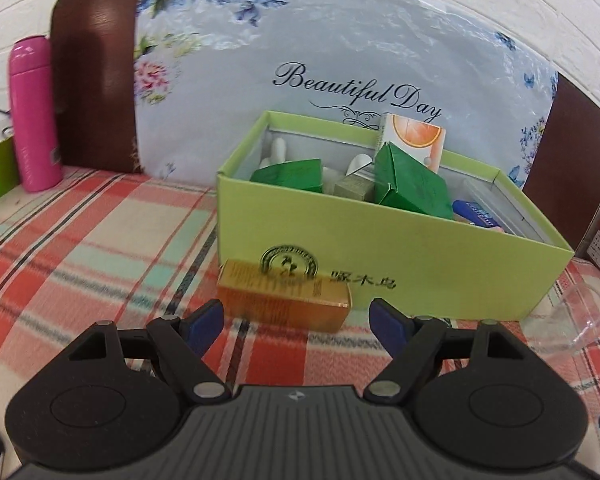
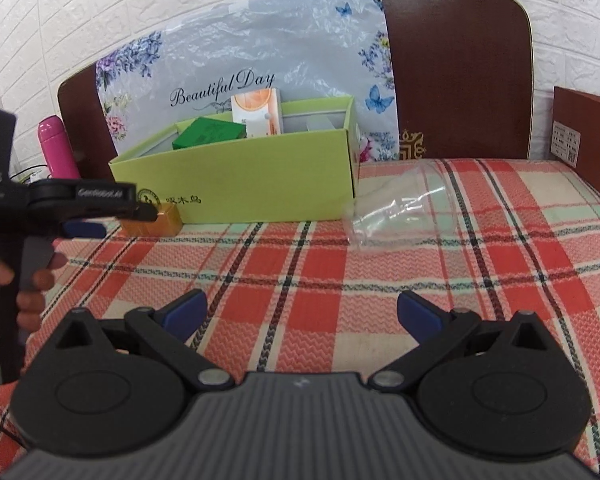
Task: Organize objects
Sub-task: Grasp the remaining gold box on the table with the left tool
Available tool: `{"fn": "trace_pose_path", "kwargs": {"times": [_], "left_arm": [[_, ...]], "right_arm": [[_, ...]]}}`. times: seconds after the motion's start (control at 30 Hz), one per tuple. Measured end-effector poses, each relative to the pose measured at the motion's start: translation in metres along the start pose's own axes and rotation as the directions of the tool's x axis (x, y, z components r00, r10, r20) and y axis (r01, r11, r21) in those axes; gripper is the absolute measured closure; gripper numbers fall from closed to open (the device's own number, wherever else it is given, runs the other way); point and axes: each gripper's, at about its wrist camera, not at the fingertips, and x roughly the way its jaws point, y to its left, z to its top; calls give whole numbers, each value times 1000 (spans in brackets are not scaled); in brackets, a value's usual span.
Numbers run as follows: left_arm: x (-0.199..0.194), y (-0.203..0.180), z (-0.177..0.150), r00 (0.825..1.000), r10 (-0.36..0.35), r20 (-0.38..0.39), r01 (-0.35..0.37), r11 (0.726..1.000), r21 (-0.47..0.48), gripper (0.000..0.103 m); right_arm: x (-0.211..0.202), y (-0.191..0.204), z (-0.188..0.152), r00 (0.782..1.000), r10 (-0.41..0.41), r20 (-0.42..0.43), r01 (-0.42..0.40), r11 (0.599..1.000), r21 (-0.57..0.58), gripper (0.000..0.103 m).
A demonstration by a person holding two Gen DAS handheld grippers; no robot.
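Blue-padded left tool (image 1: 296, 320) gapes wide before the amber box (image 1: 284, 294), untouched; right tool (image 2: 302, 312) wide, empty.

One lime box (image 1: 380, 248), two green cartons (image 1: 412, 184), one amber carton (image 1: 284, 300), one pink flask (image 1: 34, 112).

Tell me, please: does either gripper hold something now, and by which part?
Nothing is held. The left gripper is open, with the orange box just ahead of it, untouched. The right gripper is open above the bare checked cloth.
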Motion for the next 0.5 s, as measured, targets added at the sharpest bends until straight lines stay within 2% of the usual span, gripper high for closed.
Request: {"fn": "trace_pose_path", "kwargs": {"times": [0.03,0.1,0.23,0.37,0.4,0.5], "left_arm": [[5,-1,1,1000,6,-4,-6,1000,-3,20],[15,0,4,1000,10,-29,-11,1000,-28,12],[23,5,4,999,11,-52,-15,996,-89,7],[33,11,0,997,42,-59,-46,997,-62,8],[32,11,0,997,52,-60,-56,996,-63,13],[25,15,1,996,56,-67,-63,993,-101,16]], "right_arm": [[1,0,-1,1000,0,-4,0,1000,-3,0],[2,1,-1,1000,-1,-9,1,1000,-8,0],[5,-1,-1,1000,-6,-24,6,1000,0,0],[9,2,-3,999,-4,-47,4,1000,3,0],[9,3,-3,999,-2,-50,2,1000,-2,0],[8,6,-4,999,6,-49,-7,1000,-18,0]]}}
